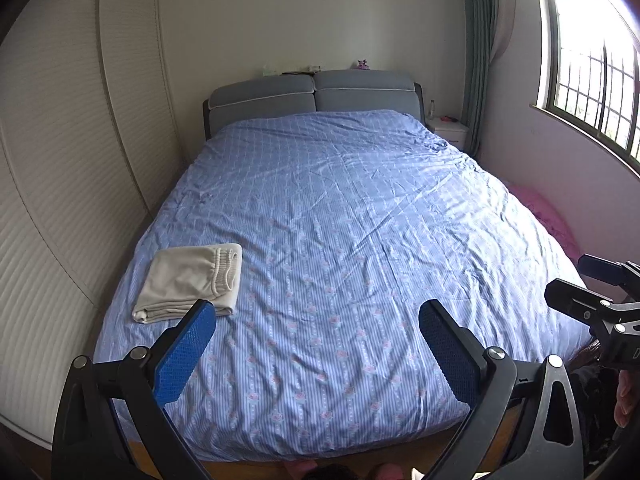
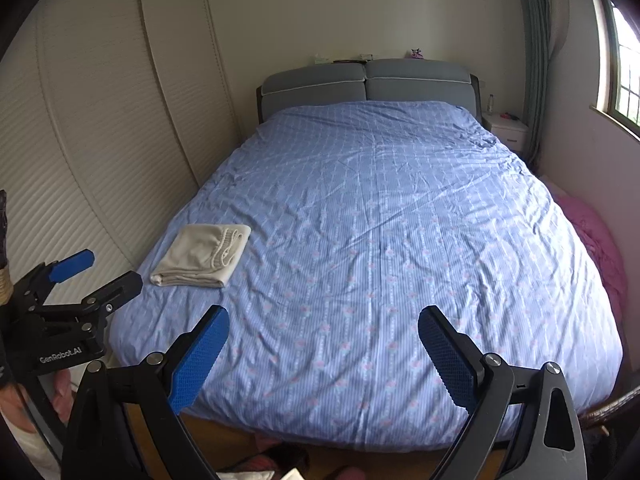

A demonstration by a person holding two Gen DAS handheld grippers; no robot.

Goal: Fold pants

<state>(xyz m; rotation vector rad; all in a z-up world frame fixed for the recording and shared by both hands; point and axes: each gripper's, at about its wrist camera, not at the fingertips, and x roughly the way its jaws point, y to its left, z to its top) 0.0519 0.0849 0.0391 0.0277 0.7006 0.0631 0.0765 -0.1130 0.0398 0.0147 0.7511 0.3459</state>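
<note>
Cream pants [image 1: 192,280] [image 2: 204,256] lie folded into a small rectangle on the near left part of the blue bedspread [image 1: 340,220] [image 2: 380,220], elastic waistband on top toward the right. My left gripper [image 1: 316,320] hangs open above the foot of the bed, nothing between its blue pads [image 1: 184,356], well back from the pants. My right gripper [image 2: 324,324] also stands open and empty over the foot of the bed. In the right wrist view the left gripper [image 2: 94,268] shows at the left edge, jaws wide apart.
A louvred wardrobe [image 1: 60,160] runs along the left of the bed. A grey headboard [image 1: 312,92] stands at the far wall, with a white nightstand [image 1: 450,130] at the far right. Pink bedding [image 2: 596,240] lies right of the bed under the window [image 1: 592,72].
</note>
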